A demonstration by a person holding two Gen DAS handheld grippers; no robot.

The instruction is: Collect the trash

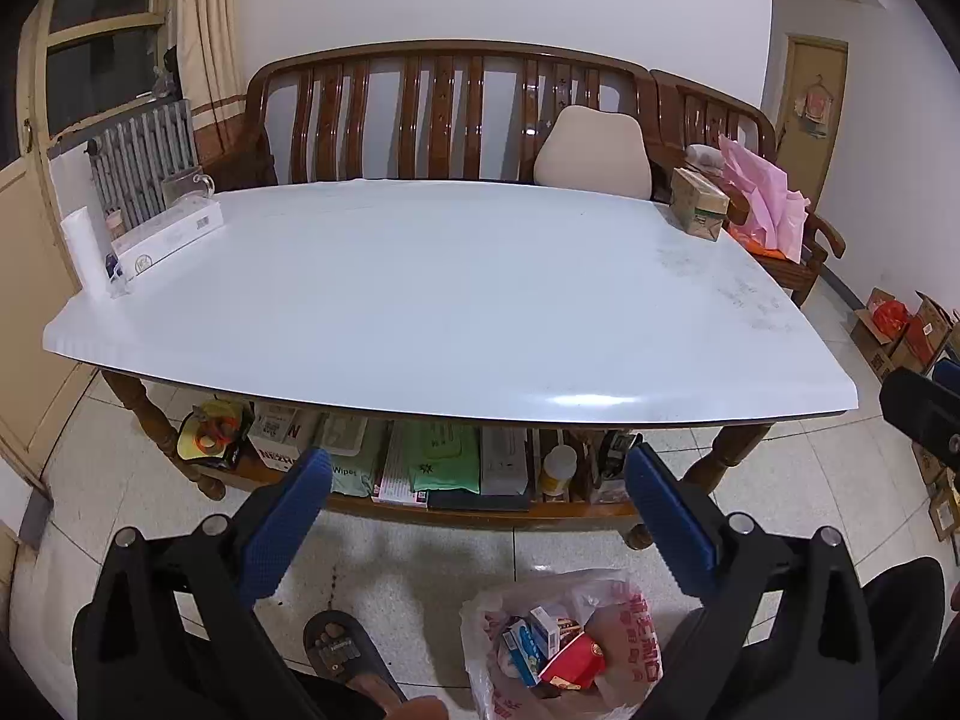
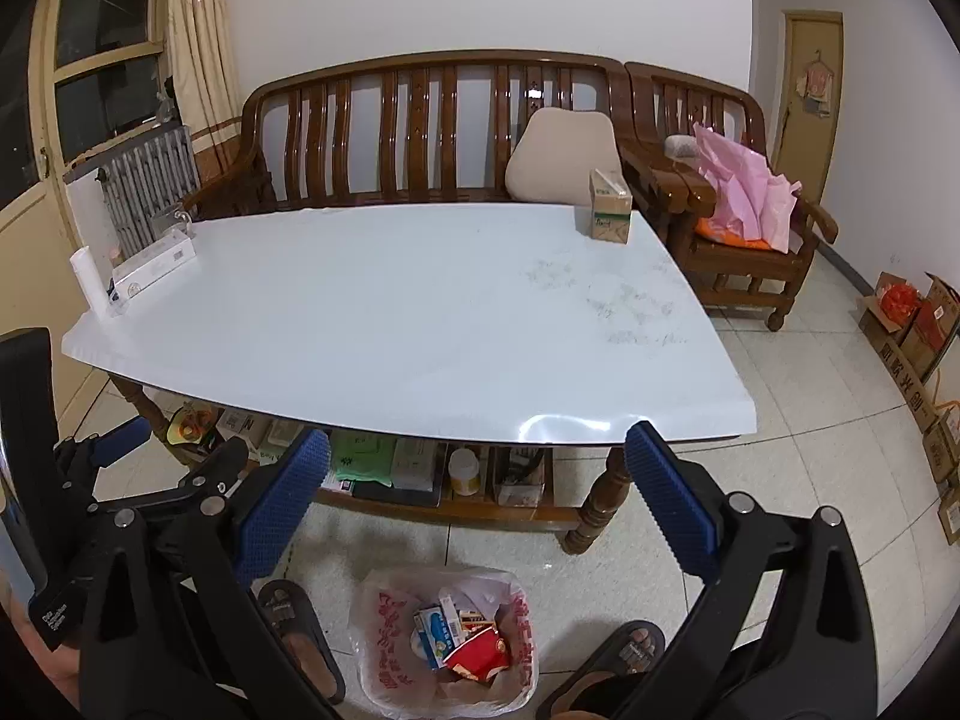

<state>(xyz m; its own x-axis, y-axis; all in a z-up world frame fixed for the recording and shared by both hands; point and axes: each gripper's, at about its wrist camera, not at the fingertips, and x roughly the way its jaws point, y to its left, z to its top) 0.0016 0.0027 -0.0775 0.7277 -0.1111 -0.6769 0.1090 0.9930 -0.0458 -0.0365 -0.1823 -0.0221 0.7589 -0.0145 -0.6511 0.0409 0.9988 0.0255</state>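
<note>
On floor by feet: trash bag [image 2: 444, 642] open, already holding small boxes [image 2: 441, 633] and red wrapper [image 2: 480, 651]. On table [image 2: 390, 312], only carton [image 2: 611, 213] at far right corner possibly left. Left gripper [image 1: 477, 516] and right gripper [image 2: 477, 510] both spread wide, holding nothing

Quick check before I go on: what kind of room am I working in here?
Most likely a home living room. A slatted wooden sofa with a matching armchair stands behind a low white-topped coffee table, whose lower shelf is packed with household supplies. A radiator sits under a curtained window.
</note>
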